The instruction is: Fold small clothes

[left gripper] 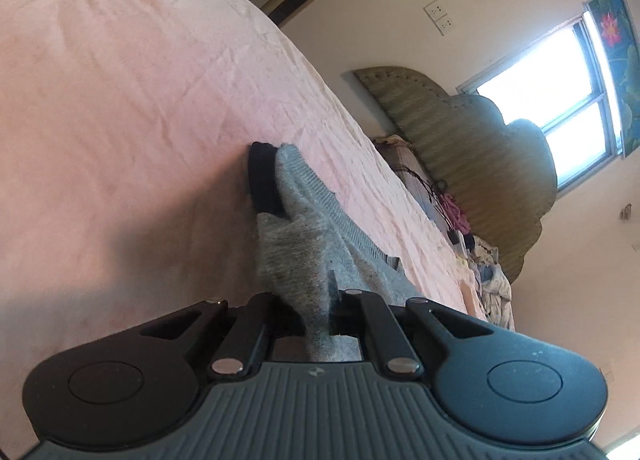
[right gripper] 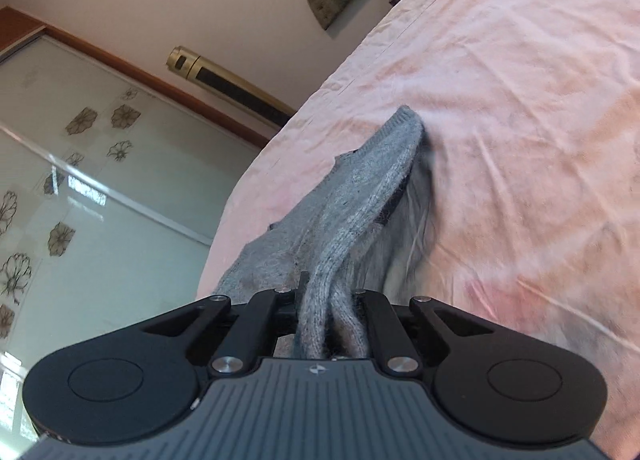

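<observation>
A small grey knitted garment (left gripper: pixel 308 256) with a black band (left gripper: pixel 262 180) at its far end hangs over the pink bedsheet (left gripper: pixel 140 100). My left gripper (left gripper: pixel 320 316) is shut on the grey knit, which bunches between its jaws. In the right wrist view the same grey garment (right gripper: pixel 360 196) stretches from the sheet (right gripper: pixel 500 100) into my right gripper (right gripper: pixel 330 316), which is shut on a gathered fold of it. Both views are tilted sideways. The fingertips are hidden by the cloth.
A green padded headboard (left gripper: pixel 472 156) and a pile of mixed clothes (left gripper: pixel 484 268) lie at the bed's far end. A bright window (left gripper: pixel 560 80) is behind. A sliding glass wardrobe door (right gripper: pixel 100 180) with flower prints and a gold standing air conditioner (right gripper: pixel 228 84) flank the bed.
</observation>
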{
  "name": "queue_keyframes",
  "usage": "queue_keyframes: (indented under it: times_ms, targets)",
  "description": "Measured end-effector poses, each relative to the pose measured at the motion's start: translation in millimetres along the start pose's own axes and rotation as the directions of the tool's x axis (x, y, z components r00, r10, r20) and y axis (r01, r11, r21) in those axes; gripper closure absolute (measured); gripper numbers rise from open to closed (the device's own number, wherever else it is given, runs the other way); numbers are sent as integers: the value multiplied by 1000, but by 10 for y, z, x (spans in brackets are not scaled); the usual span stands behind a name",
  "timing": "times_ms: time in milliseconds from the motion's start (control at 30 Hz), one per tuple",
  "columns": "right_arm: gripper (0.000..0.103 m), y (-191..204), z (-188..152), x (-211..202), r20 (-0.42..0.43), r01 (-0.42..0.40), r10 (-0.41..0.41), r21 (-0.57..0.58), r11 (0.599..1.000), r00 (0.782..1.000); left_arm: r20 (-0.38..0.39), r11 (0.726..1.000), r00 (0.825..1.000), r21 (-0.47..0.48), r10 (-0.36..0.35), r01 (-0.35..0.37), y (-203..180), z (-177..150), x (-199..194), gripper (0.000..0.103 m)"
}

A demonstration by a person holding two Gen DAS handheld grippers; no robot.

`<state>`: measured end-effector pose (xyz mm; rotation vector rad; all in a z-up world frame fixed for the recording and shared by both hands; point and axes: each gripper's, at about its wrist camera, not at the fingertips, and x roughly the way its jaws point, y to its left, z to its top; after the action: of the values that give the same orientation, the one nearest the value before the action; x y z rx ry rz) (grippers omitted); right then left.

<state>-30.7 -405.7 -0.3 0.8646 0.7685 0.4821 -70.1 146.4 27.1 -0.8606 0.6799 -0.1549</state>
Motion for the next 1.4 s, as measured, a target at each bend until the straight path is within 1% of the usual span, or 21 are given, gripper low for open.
queue_keyframes:
  times_ms: [67, 133, 200, 300, 333, 367, 400, 500, 600, 667, 733, 800, 833, 867, 900, 1000, 1100, 1167, 1233, 1300, 1400]
  targets:
    - [90, -96, -159, -167, -35, 15, -15, 12, 1000, 999, -71, 997, 997, 73, 32, -27, 93, -182, -121, 98]
    - [89, -241, -364, -317, -76, 70, -68, 23, 997, 995, -86, 980, 988, 162, 130, -115, 220, -312, -220, 97]
    - [71, -414, -472, -411, -99, 112, -104, 84, 990, 990, -41, 953, 979, 240, 201, -185, 264, -302, -336, 89]
    - [44, -444, -300, -614, 18, 96, -97, 67, 993, 995, 149, 925, 965, 288, 214, -250, 106, -16, -455, 70]
    - [35, -364, -171, -626, 70, 123, -123, 15, 992, 990, 218, 911, 953, 311, 209, -271, 9, 96, -406, 47]
    - [34, -276, -39, -587, 100, 139, -134, -46, 989, 986, 276, 892, 939, 340, 208, -297, -98, 199, -301, 23]
    - [34, -186, 127, -480, 112, 150, -137, -114, 982, 984, 314, 870, 927, 375, 205, -320, -207, 284, -141, 22]
    - [33, -22, 586, 29, 90, 183, -166, -245, 952, 982, 256, 810, 942, 492, 216, -319, -505, 515, 559, 22]
    - [34, 60, 896, 576, 52, 245, -240, -303, 921, 969, 169, 801, 957, 523, 237, -291, -704, 660, 1194, 22]
    - [34, 78, 1009, 862, 5, 240, -252, -322, 916, 968, 119, 768, 956, 573, 268, -287, -809, 653, 1543, 22]
    - [34, 100, 1033, 1081, -31, 247, -280, -378, 892, 960, 87, 724, 942, 617, 325, -307, -853, 629, 1820, 23]
    - [40, 96, 1023, 1256, -56, 283, -336, -419, 863, 940, 60, 689, 917, 641, 393, -338, -804, 561, 2026, 44]
    - [58, 83, 1014, 1311, -71, 281, -342, -429, 859, 937, 70, 689, 918, 639, 391, -342, -780, 558, 2039, 51]
    - [79, 77, 1008, 1327, -81, 269, -336, -439, 857, 938, 73, 693, 922, 638, 379, -336, -787, 555, 2023, 84]
    - [88, 67, 997, 1329, -110, 238, -314, -435, 868, 943, 53, 703, 928, 636, 370, -317, -815, 560, 2017, 97]
    - [92, 110, 971, 1252, -107, 198, -266, -427, 882, 958, 113, 701, 930, 627, 350, -340, -906, 566, 1889, 96]
    - [92, 188, 1057, 1051, -12, 163, -182, -395, 904, 983, 186, 701, 929, 614, 319, -363, -972, 620, 1734, 97]
    - [92, 141, 1152, 993, 22, 140, -141, -343, 929, 990, 224, 680, 911, 610, 346, -408, -961, 688, 1789, 96]
    - [92, 11, 1203, 1077, 39, 193, -190, -310, 931, 981, 230, 636, 884, 623, 406, -455, -871, 665, 1937, 96]
    - [92, -151, 1171, 1220, 14, 224, -229, -273, 936, 973, 204, 628, 870, 621, 448, -469, -756, 612, 2021, 95]
    - [87, -217, 1039, 1252, 19, 234, -237, -242, 942, 971, 258, 626, 865, 605, 430, -491, -820, 551, 1797, 85]
